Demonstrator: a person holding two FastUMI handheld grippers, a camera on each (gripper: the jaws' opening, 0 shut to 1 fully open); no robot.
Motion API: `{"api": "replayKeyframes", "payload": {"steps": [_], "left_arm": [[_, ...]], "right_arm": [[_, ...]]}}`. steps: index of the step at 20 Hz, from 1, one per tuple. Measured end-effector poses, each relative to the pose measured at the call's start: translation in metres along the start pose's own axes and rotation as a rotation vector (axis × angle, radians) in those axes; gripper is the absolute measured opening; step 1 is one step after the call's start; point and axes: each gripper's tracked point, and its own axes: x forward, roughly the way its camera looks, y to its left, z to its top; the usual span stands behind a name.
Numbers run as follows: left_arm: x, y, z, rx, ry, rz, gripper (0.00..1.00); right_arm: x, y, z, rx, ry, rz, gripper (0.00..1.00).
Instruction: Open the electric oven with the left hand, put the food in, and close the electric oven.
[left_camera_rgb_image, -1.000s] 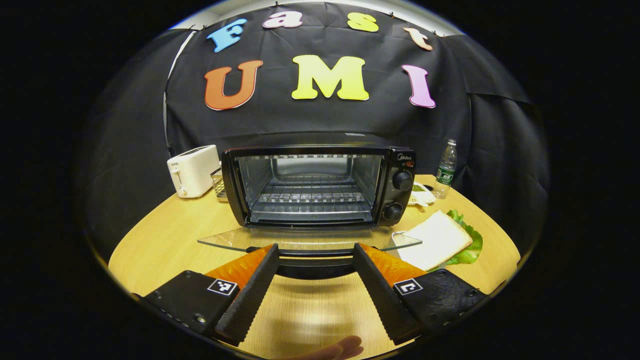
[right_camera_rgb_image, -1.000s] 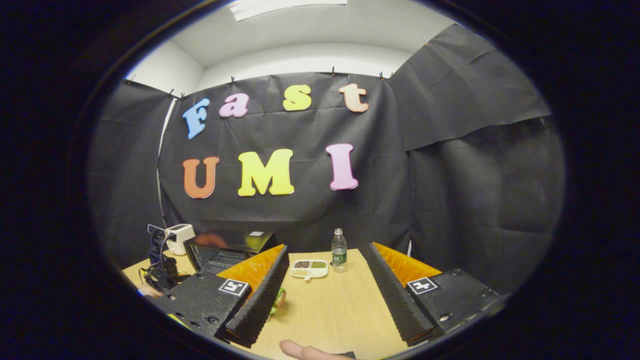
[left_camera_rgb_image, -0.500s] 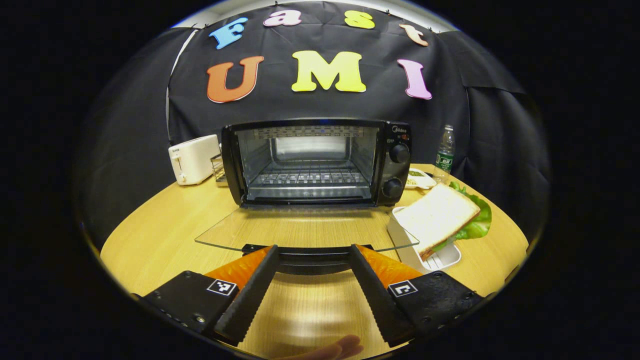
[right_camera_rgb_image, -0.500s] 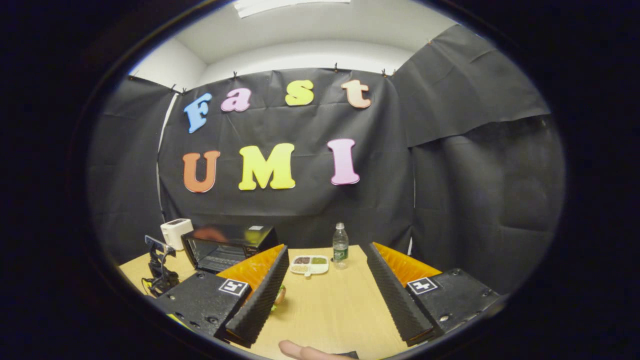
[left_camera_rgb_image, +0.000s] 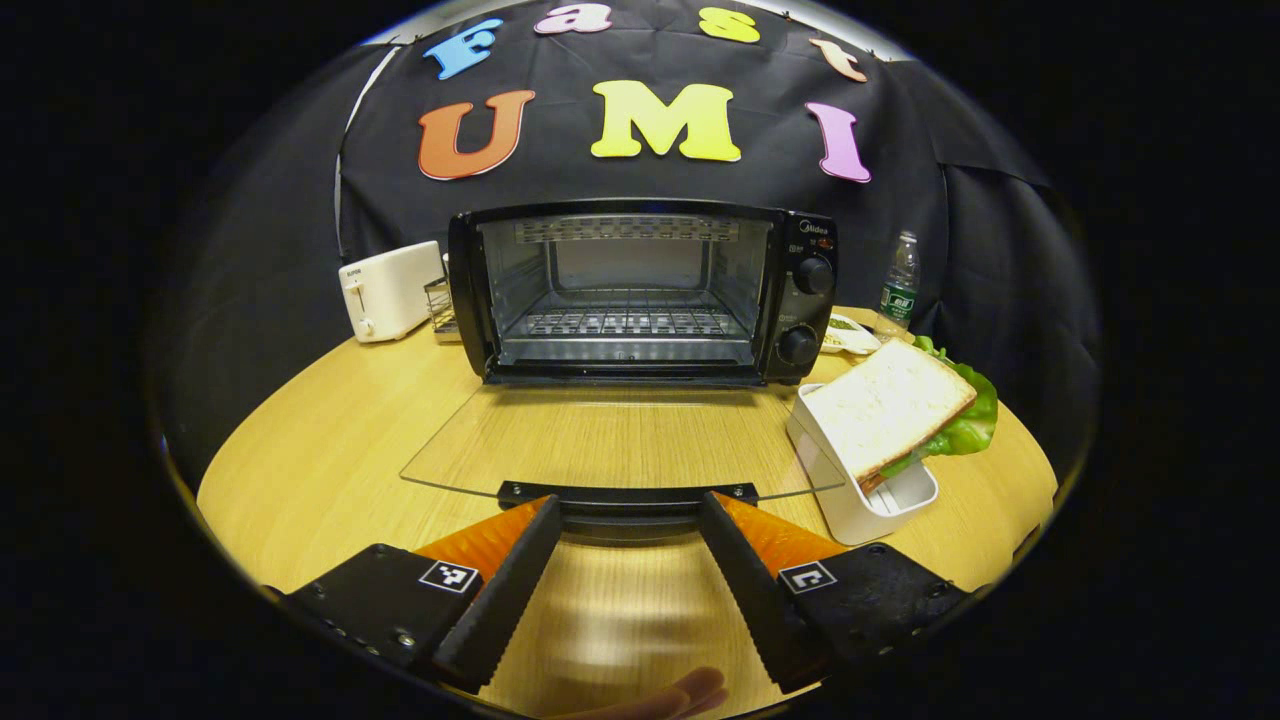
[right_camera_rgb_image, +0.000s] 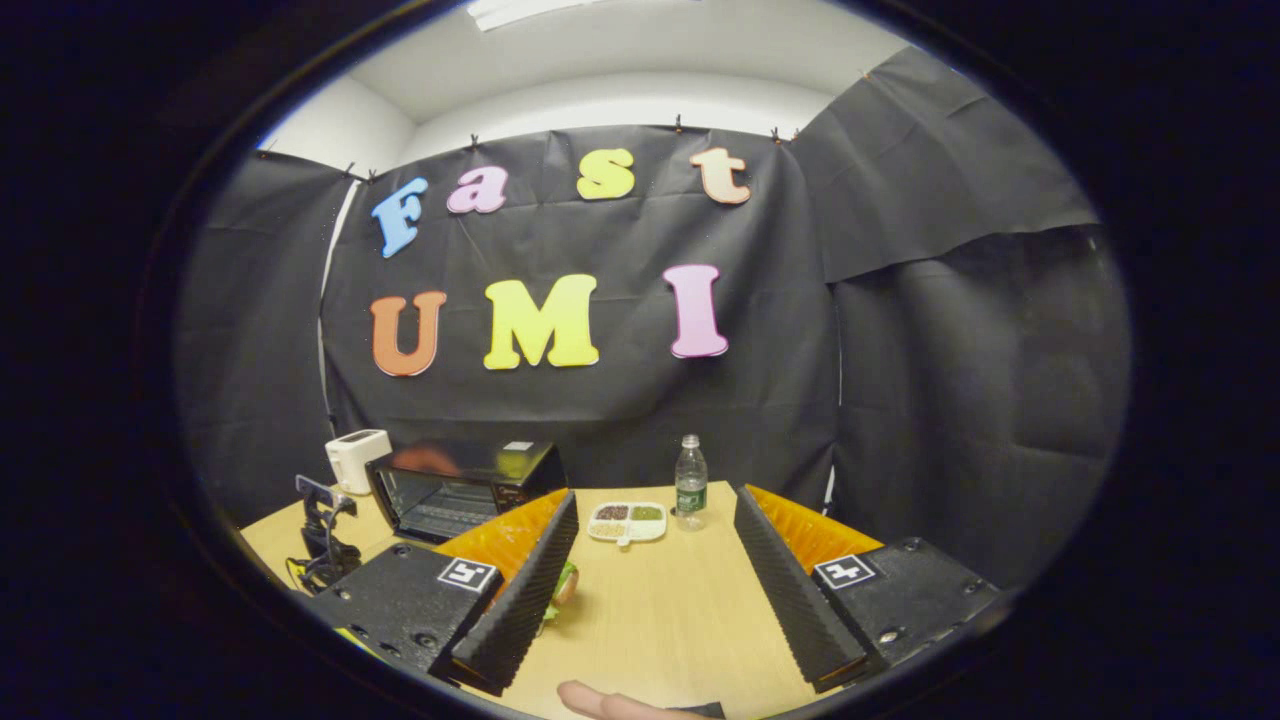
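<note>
The bench (left_camera_rgb_image: 330, 450) carries the oven (left_camera_rgb_image: 640, 290) at its back, door (left_camera_rgb_image: 620, 450) folded flat. Right of it, a sandwich (left_camera_rgb_image: 890, 405) leans on a white tray (left_camera_rgb_image: 850, 495). Both hand-held grippers, left (left_camera_rgb_image: 630, 525) and right (right_camera_rgb_image: 655, 520), are spread, pinching nothing.

The left gripper (left_camera_rgb_image: 628, 512) points level and forward, its two fingers (left_camera_rgb_image: 500, 590) spread wide apart with nothing pressed between them. The right gripper (right_camera_rgb_image: 655, 510) is tilted slightly upward, its fingers (right_camera_rgb_image: 520, 600) likewise spread wide and gripping nothing. A fingertip (right_camera_rgb_image: 600, 700) of the person's hand shows beneath it.
</note>
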Motion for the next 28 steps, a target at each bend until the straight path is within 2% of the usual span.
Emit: {"api": "replayKeyframes", "payload": {"steps": [3, 7, 10, 14, 18, 21, 22, 23, 25, 26, 27, 28], "left_arm": [[-0.034, -0.001, 0.035, 0.011, -0.089, -0.026, 0.93], [-0.082, 0.015, 0.101, -0.012, -0.238, -0.017, 0.93], [-0.111, 0.032, 0.145, -0.026, -0.358, 0.017, 0.93], [-0.144, 0.038, 0.179, -0.056, -0.449, 0.012, 0.93], [-0.161, 0.049, 0.194, -0.047, -0.489, 0.042, 0.93], [-0.175, 0.056, 0.205, -0.047, -0.525, 0.062, 0.93], [-0.178, 0.059, 0.208, -0.049, -0.534, 0.075, 0.93], [-0.18, 0.063, 0.21, -0.049, -0.539, 0.083, 0.93], [-0.183, 0.063, 0.211, -0.055, -0.54, 0.087, 0.93], [-0.184, 0.062, 0.209, -0.056, -0.534, 0.086, 0.94], [-0.18, 0.062, 0.208, -0.056, -0.526, 0.088, 0.94], [-0.18, 0.064, 0.208, -0.054, -0.518, 0.099, 0.94]], "right_arm": [[0.022, 0.007, -0.008, 0.023, 0.065, 0.039, 1.0], [0.06, 0.017, -0.024, 0.077, 0.185, 0.101, 1.0], [0.087, 0.051, -0.045, 0.111, 0.297, 0.268, 0.99], [0.122, 0.068, -0.098, 0.184, 0.519, 0.369, 0.99], [0.148, 0.09, -0.139, 0.267, 0.705, 0.453, 0.98], [0.152, 0.106, -0.167, 0.311, 0.84, 0.51, 0.97], [0.153, 0.108, -0.174, 0.318, 0.879, 0.514, 0.84], [0.156, 0.108, -0.182, 0.324, 0.915, 0.502, 0.96], [0.164, 0.111, -0.194, 0.342, 0.973, 0.492, 0.96], [0.166, 0.113, -0.198, 0.361, 0.995, 0.497, 0.83], [0.167, 0.118, -0.204, 0.386, 1.027, 0.515, 0.95], [0.167, 0.12, -0.211, 0.399, 1.059, 0.526, 0.93]]}}
